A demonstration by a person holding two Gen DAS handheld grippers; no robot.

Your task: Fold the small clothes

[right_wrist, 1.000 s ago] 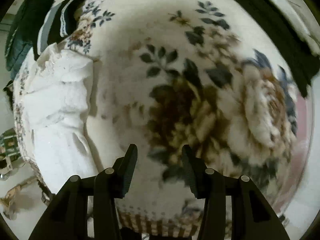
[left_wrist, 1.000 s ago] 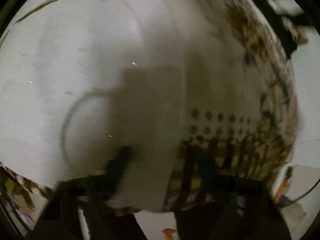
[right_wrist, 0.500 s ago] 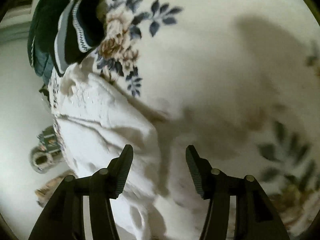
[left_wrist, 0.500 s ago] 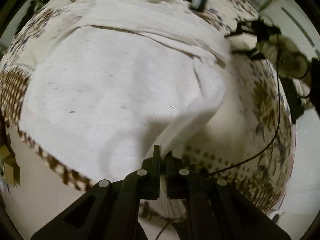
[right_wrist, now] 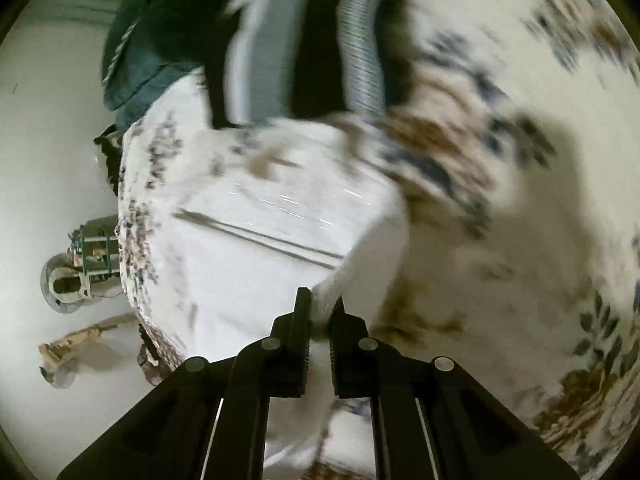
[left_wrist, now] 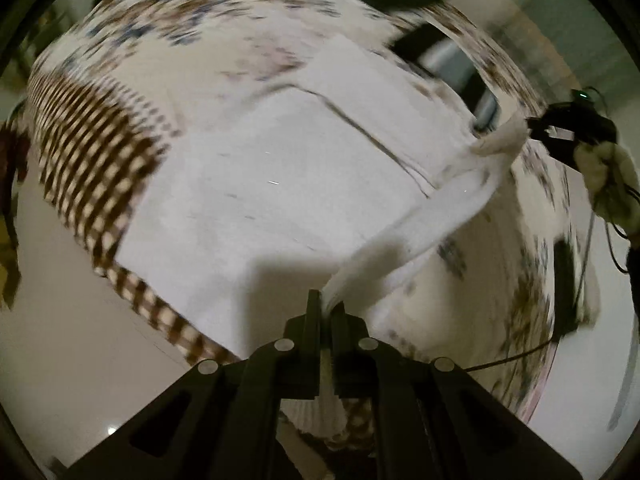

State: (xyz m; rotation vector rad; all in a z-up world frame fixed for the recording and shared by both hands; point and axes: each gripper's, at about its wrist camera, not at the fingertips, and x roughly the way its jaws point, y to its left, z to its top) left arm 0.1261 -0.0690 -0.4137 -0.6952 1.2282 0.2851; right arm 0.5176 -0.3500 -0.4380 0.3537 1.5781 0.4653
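Note:
A white garment (left_wrist: 280, 184) lies spread on a floral tablecloth (left_wrist: 192, 16). My left gripper (left_wrist: 329, 309) is shut on one edge of it and lifts that edge off the table. The lifted edge stretches to the right, where my right gripper (left_wrist: 558, 136) holds the other end. In the right wrist view my right gripper (right_wrist: 320, 307) is shut on a corner of the white garment (right_wrist: 256, 240), raised above the cloth. Both views are blurred by motion.
Dark green clothes (right_wrist: 160, 28) and a black-and-grey striped garment (right_wrist: 304, 48) lie at the far side of the table. The checked border of the tablecloth (left_wrist: 92, 152) hangs over the left edge. A cable (left_wrist: 516, 356) trails at the right; floor clutter (right_wrist: 76, 272) lies beside the table.
My right gripper has moved from the bare floral cloth to the garment and shut on its corner. My left gripper, open a second ago, has shut on the edge and lifted it.

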